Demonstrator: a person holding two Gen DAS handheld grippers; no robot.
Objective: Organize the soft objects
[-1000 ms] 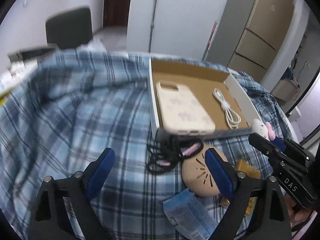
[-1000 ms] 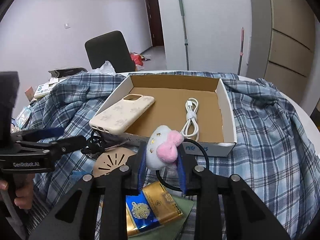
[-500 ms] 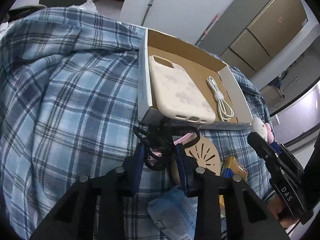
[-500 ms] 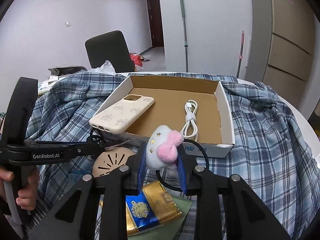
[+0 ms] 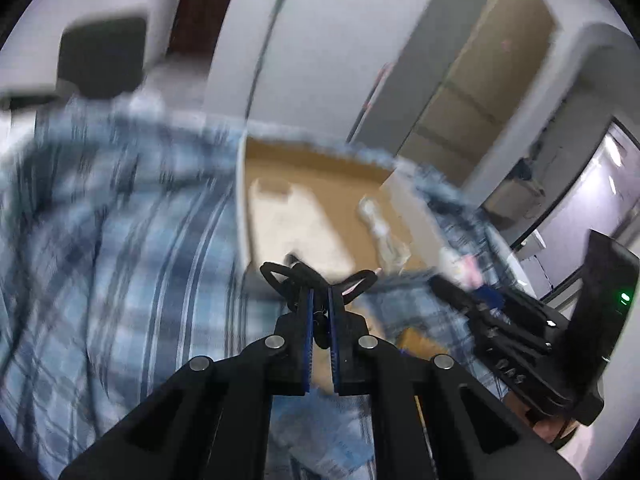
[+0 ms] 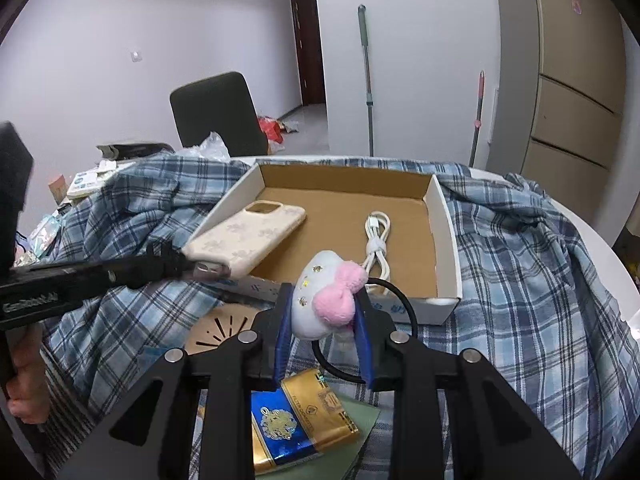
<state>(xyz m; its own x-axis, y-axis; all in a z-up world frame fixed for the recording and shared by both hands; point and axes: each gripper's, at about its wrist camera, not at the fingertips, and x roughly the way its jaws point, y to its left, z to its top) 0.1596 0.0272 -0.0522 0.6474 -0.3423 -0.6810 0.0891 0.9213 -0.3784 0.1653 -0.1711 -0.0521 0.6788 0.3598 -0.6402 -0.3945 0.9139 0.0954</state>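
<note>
since half a second ago the left gripper [image 5: 319, 312] has pinched nearly closed on the black hair ties [image 5: 316, 280] and lifted them off the plaid cloth [image 6: 520, 264], their loops fanning up toward the cardboard box [image 6: 448, 232]. the right gripper [image 6: 324, 320] clamps the plush hair tie [image 6: 326, 300] just before the box's near wall, pink bow facing the camera, black loop trailing down and right.
</note>
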